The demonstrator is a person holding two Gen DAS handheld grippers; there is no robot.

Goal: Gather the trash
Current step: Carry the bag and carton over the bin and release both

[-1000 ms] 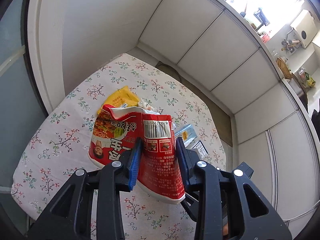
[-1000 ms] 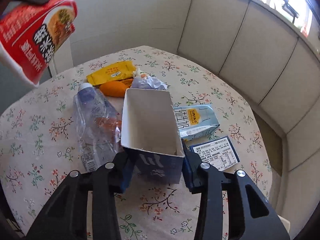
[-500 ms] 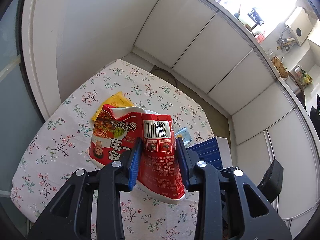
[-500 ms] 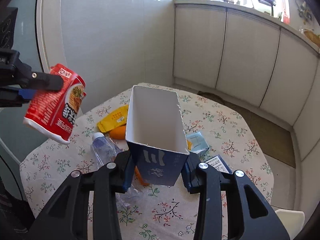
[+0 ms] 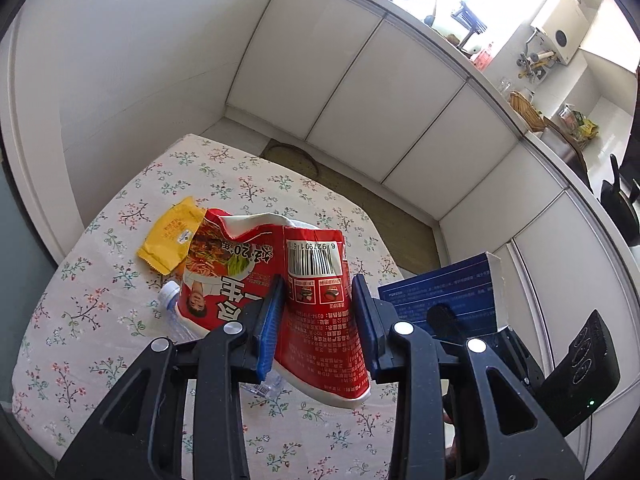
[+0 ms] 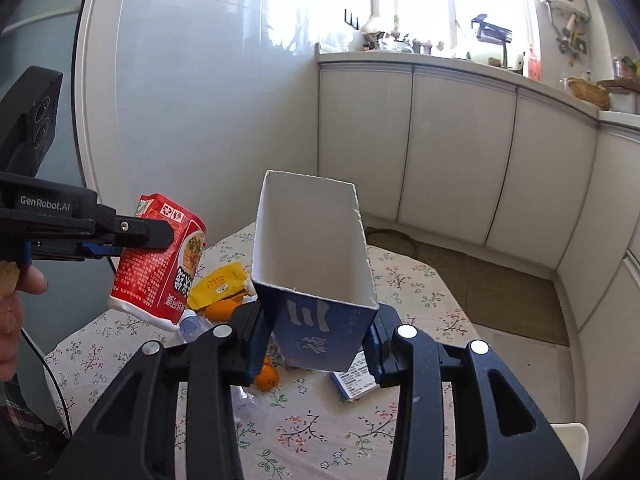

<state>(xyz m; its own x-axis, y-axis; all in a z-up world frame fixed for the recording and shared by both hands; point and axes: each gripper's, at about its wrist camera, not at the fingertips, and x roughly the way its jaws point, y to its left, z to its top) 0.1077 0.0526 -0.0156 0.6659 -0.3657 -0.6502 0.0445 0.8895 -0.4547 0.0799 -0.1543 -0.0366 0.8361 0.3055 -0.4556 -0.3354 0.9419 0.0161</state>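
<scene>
The left gripper (image 5: 318, 320) clamped a crumpled red noodle packet (image 5: 280, 280) above the floral-clothed table (image 5: 100, 320), hiding most of a clear plastic bottle (image 5: 170, 294). The right gripper (image 6: 316, 344) pinched an open blue-and-white carton (image 6: 316, 264), covering some table litter.

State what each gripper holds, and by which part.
Left gripper clamps the red noodle packet across its lower, sealed end. Right gripper clamps the open blue carton by its lower side walls.
</scene>
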